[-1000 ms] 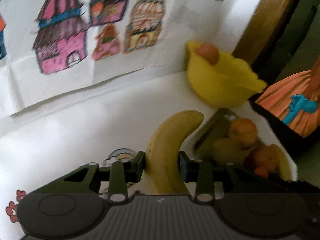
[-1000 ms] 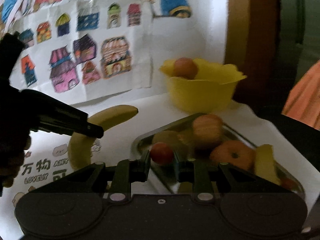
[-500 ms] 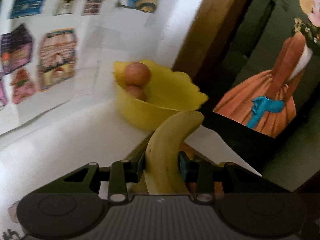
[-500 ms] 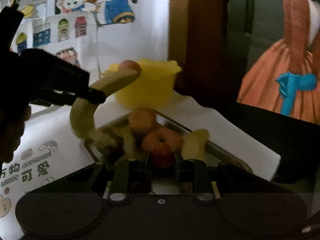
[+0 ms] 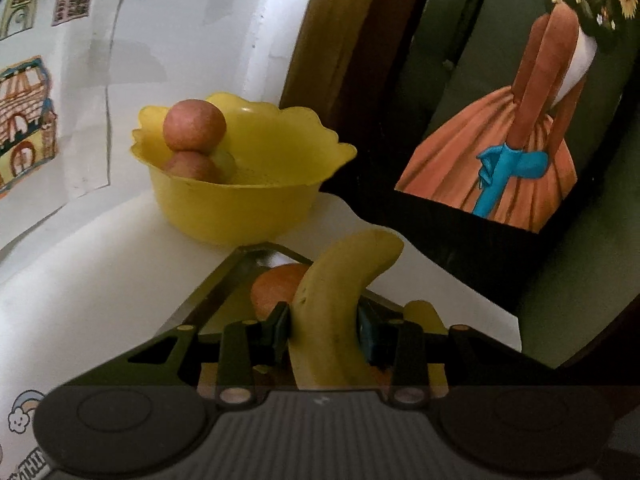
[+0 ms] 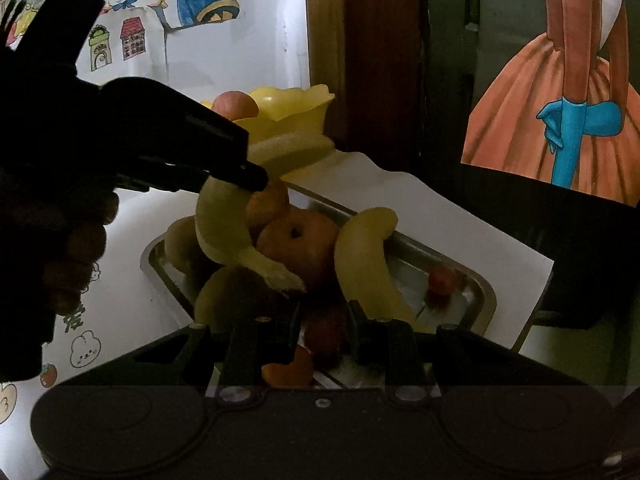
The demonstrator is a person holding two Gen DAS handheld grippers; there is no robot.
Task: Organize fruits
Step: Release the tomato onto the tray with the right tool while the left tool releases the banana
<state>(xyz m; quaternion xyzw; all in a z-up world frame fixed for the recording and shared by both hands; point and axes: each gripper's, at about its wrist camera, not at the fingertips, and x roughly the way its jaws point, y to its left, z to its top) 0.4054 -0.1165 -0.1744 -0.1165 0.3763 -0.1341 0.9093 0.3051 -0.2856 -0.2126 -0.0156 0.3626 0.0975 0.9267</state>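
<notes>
- The left hand-held gripper (image 5: 324, 320) is clenched on a banana (image 5: 340, 300), pinched at its middle, the tip curving up toward 1 o'clock.
- In the right wrist view the same banana (image 6: 224, 220) hangs above the metal tray (image 6: 472, 284), stem end down, with the left hand-held gripper (image 6: 244, 168) reaching in from 9 o'clock and a hand (image 6: 76, 252) behind it.
- The right hand-held gripper (image 6: 324, 328) has a small red fruit (image 6: 324, 332) between its fingers; whether they press on it I cannot tell.
- In the tray lie an orange fruit (image 6: 298, 240), a second banana (image 6: 364, 256) leaning at 3 o'clock of it, a green-yellow fruit (image 6: 224, 296) at the near left, and a small red fruit (image 6: 442, 280) toward the right end.
- Beyond the tray, at 12 o'clock, a yellow bowl (image 5: 240, 204) stands on the white table (image 5: 80, 272), holding two reddish round fruits (image 5: 194, 124), one atop the other.
- Farthest off, coloured drawings (image 5: 24, 120) hang on the wall at 10 o'clock, and a picture of an orange dress (image 5: 520, 140) sits at 2 o'clock.
</notes>
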